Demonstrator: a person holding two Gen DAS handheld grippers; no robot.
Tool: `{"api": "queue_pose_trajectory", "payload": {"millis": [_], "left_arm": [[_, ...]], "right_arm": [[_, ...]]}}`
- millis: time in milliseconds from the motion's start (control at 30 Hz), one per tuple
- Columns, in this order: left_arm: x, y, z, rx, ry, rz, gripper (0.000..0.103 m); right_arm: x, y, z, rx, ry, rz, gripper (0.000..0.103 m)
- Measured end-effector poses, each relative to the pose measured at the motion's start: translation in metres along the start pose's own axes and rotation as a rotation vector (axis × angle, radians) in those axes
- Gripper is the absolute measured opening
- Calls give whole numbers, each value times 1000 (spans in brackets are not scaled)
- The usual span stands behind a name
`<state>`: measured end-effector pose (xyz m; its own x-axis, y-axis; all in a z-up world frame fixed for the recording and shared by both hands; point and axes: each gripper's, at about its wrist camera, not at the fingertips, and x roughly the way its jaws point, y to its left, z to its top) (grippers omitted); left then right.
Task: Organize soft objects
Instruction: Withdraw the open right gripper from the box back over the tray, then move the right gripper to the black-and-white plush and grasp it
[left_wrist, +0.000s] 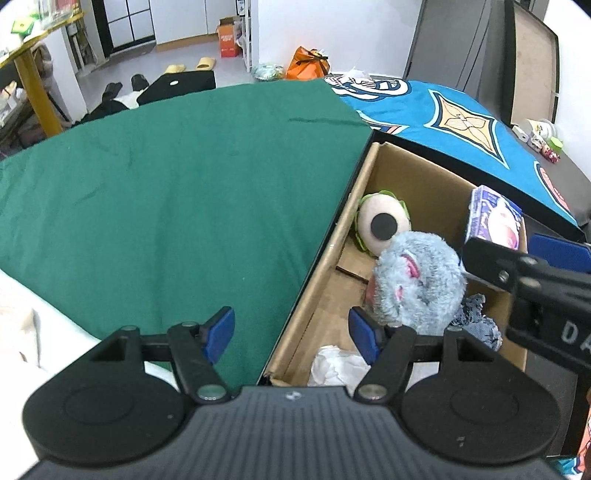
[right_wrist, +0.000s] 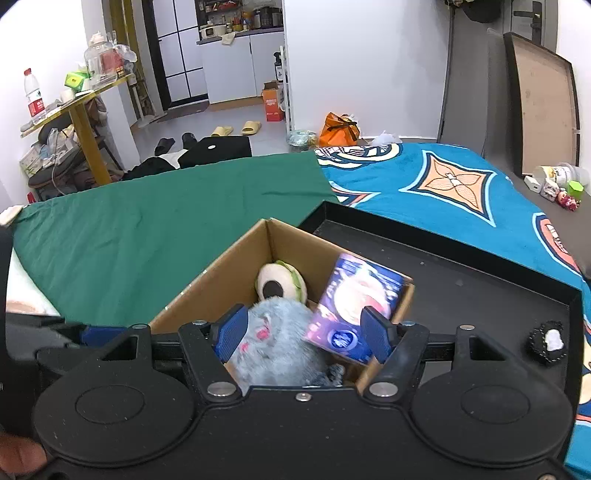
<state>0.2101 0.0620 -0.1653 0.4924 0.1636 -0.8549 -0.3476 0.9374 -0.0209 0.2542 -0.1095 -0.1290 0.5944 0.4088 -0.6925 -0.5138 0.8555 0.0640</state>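
Observation:
A cardboard box (left_wrist: 373, 173) (right_wrist: 207, 284) stands on the bed. Inside lie a fluffy grey-blue plush (left_wrist: 419, 284) (right_wrist: 273, 347), a cream eye-shaped plush with a green rim (left_wrist: 382, 223) (right_wrist: 280, 282), a purple tissue pack (left_wrist: 493, 216) (right_wrist: 356, 308) leaning on the box wall, white crumpled paper (left_wrist: 338, 365) and a scrap of blue denim (left_wrist: 476, 321). My left gripper (left_wrist: 291, 338) is open and empty over the box's near left wall. My right gripper (right_wrist: 304, 334) is open above the grey plush and tissue pack; it also shows in the left wrist view (left_wrist: 524, 269).
A green cloth (left_wrist: 166, 192) (right_wrist: 147, 221) covers the bed's left. A blue patterned cover (left_wrist: 461, 122) (right_wrist: 461, 192) lies at the right. The box sits in a black tray (right_wrist: 480, 284). A small black-and-white toy (right_wrist: 548, 341) lies on the tray's right.

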Motion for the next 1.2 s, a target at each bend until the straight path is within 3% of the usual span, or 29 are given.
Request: {"api": "queue_pose_trajectory", "payload": {"millis": [567, 1033, 1200], "left_arm": [[2, -31, 0, 99, 24, 104, 68], [18, -52, -1, 171, 93, 187, 68], [23, -66, -6, 237, 101, 248, 71]], "right_arm": [[-27, -59, -22, 46, -27, -35, 72], [-14, -128, -44, 123, -36, -78, 73], [-8, -157, -56, 201, -61, -99, 80]]}}
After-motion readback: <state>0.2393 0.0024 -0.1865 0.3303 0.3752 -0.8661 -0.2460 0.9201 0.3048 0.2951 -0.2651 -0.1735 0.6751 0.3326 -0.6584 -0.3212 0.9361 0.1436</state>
